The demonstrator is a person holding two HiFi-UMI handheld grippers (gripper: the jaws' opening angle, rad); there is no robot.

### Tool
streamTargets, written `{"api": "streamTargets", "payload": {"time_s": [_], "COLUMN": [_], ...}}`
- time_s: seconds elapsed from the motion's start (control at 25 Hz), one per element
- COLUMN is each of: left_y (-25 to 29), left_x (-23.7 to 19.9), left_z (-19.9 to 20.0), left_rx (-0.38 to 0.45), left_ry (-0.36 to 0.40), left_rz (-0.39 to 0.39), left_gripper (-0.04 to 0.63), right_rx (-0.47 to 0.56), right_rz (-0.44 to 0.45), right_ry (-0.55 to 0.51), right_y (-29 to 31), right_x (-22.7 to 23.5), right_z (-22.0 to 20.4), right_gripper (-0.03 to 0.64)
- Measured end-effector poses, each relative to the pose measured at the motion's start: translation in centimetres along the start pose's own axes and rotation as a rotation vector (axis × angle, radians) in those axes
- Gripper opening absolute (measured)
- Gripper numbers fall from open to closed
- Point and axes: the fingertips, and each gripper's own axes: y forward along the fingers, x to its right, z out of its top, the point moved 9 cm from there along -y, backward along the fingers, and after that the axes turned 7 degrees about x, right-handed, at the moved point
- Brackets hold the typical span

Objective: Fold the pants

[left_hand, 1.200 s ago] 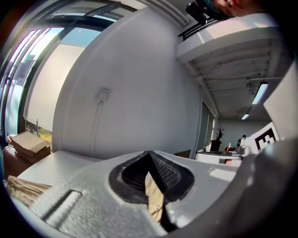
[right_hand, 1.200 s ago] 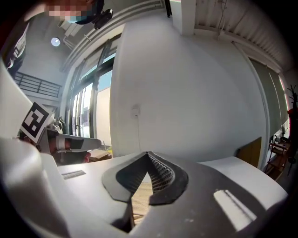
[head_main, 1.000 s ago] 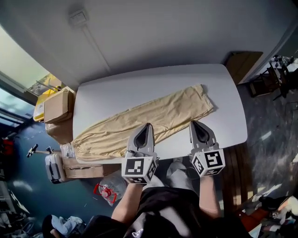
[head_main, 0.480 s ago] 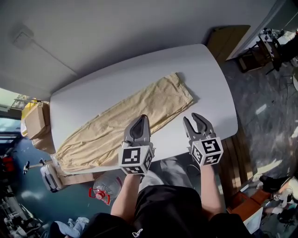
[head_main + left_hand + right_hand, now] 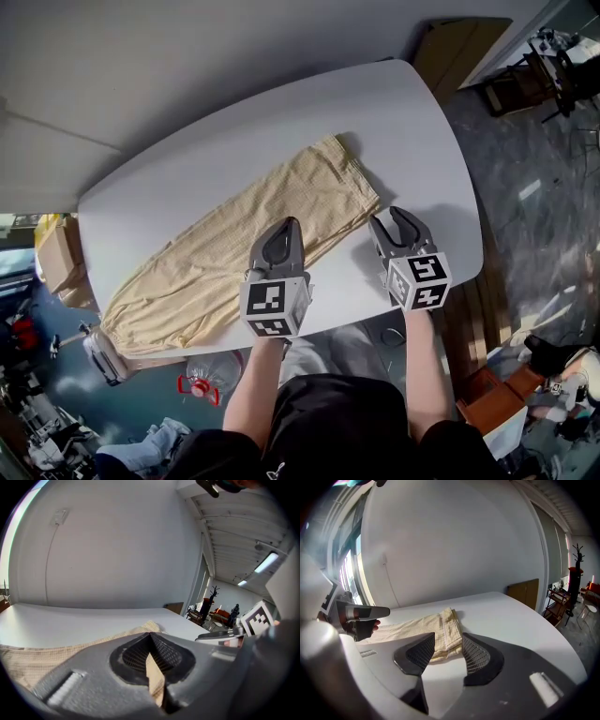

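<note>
wht tbl [image 5: 281, 122], beige pants [image 5: 246, 246] flat diag

There are one pair of beige pants [image 5: 253, 239], one white table [image 5: 403, 122], two grippers, namely the left gripper [image 5: 290, 223] and the right gripper [image 5: 389, 217], one plastic bottle [image 5: 204, 384] and one wooden board [image 5: 455, 52].

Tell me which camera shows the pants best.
The head view: the pants lie full length across the table. The left gripper view catches only a low strip of cloth behind the jaws; the right gripper view shows mainly one end.
</note>
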Motion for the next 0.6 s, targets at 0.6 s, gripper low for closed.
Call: {"api": "streamTargets", "payload": {"time_s": [0.6], "left_y": [5.1], "left_x": [0.9], "left_z": [-1.6], "left_rx": [-0.095], "left_ry": [-0.010], "left_rz": [-0.017], "left_gripper": [0.005], "right_rx": [-0.212], "right_rz": [-0.002], "right_ry": [0.024], "right_y": [5.1], "right_x": [1.8], "right_z": [-1.6], "right_gripper": [0.247]}}
